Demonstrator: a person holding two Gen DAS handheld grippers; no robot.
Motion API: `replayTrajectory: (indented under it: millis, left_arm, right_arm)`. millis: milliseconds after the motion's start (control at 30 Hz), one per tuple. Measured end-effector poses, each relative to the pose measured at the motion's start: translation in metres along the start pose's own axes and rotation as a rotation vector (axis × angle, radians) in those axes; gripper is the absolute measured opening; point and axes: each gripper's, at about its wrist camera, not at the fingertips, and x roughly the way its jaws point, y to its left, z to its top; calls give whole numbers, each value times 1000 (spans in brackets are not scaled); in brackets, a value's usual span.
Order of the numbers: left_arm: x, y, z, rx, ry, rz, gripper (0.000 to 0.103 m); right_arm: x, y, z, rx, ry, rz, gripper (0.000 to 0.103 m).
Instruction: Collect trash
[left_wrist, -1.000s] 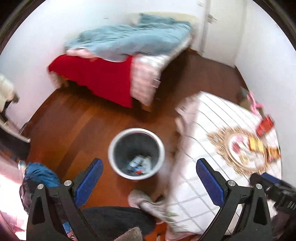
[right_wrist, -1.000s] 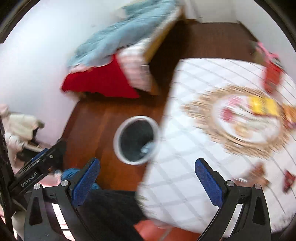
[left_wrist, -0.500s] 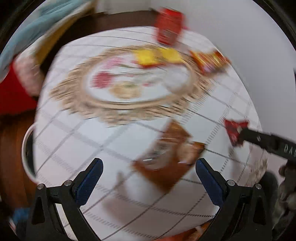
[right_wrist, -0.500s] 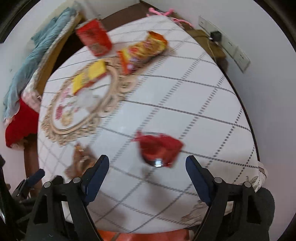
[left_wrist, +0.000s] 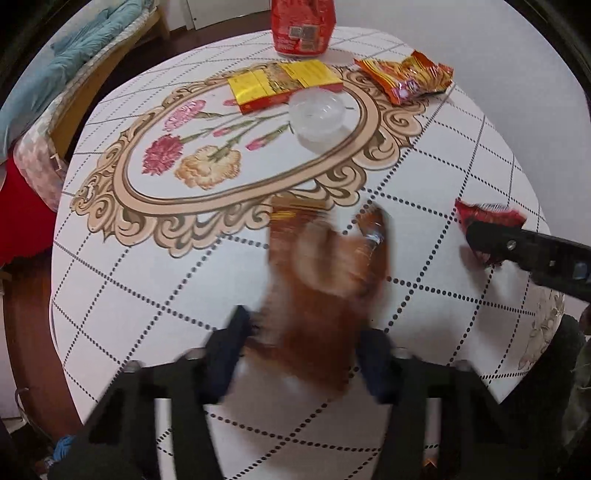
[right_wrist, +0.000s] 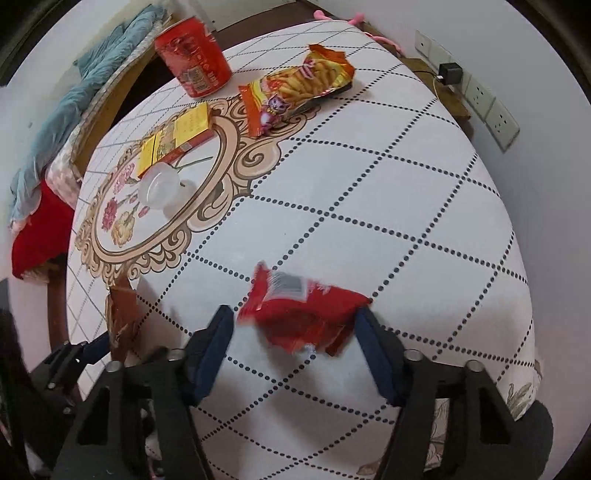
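A brown snack wrapper (left_wrist: 325, 280) lies on the round table (left_wrist: 147, 295), blurred, between the fingers of my left gripper (left_wrist: 303, 354), whose jaws have narrowed around its near end. A red wrapper (right_wrist: 303, 314) lies between the fingers of my right gripper (right_wrist: 295, 347), which is open around it. In the left wrist view the red wrapper (left_wrist: 487, 216) shows at the right under the right gripper's finger. In the right wrist view the brown wrapper (right_wrist: 122, 317) is at the lower left.
Farther back on the table are a red can (right_wrist: 192, 62), an orange chip bag (right_wrist: 299, 88), a yellow box (left_wrist: 280, 83) and a clear plastic cup (left_wrist: 317, 118). A bed (left_wrist: 55, 81) stands beyond the table. Wall sockets (right_wrist: 480, 99) are at the right.
Both grippers swung from the floor bin to the table, then moved down close to the wrappers. Both have narrowed their jaws, the left around the brown wrapper, the right around the red one.
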Motion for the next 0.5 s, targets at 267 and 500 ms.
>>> replayTrajectory:
  millis: [267, 500]
  left_arm:
    - [-17, -5, 0, -10, -41, 6, 37]
    - [-51, 13, 3, -23, -123, 3, 35]
  right_arm:
    - [-3, 3, 0, -28, -17, -25, 46]
    - [-23, 6, 1, -39, -57, -8, 44]
